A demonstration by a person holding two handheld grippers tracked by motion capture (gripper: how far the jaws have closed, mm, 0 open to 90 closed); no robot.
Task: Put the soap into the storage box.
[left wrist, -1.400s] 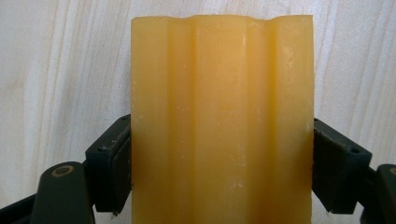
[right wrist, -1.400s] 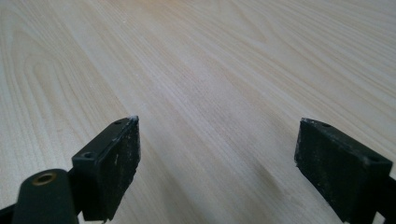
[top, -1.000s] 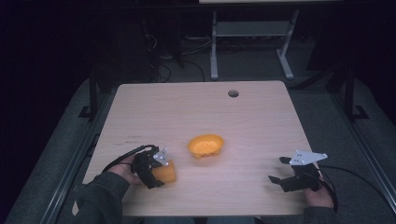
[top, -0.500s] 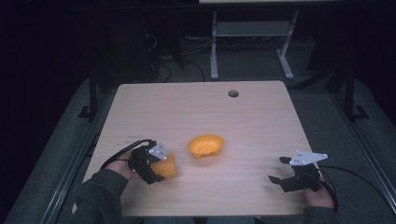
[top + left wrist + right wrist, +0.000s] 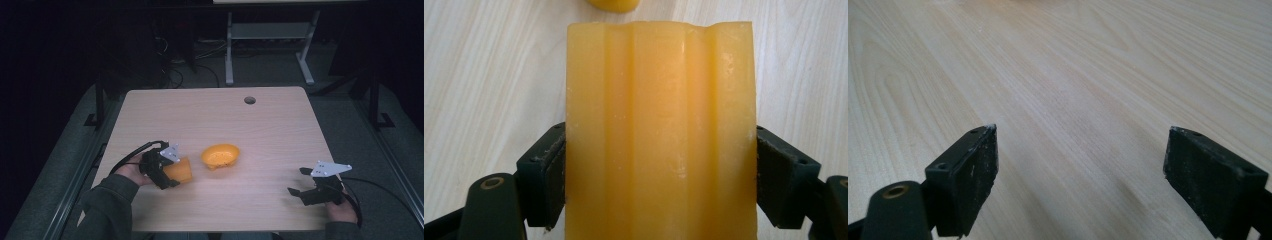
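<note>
high view: my left tongs (image 5: 167, 175) sit near the table's (image 5: 270, 125) left front, clamped on an orange cup (image 5: 180, 170) lying sideways just above the wood. the orange bowl (image 5: 220, 155) rests just beside it, toward the middle. in the left gripper view both jaws press the cup's (image 5: 659, 130) ribbed wall, which looks soft. squeeze harder and i think it buckles; ease off and it may slip out. swinging right could knock the bowl. my right tongs (image 5: 306, 184) rest wide open and empty, well apart.

Left tool (image 5: 167, 172) clamped tight, right tool (image 5: 300, 182) spread wide
</note>
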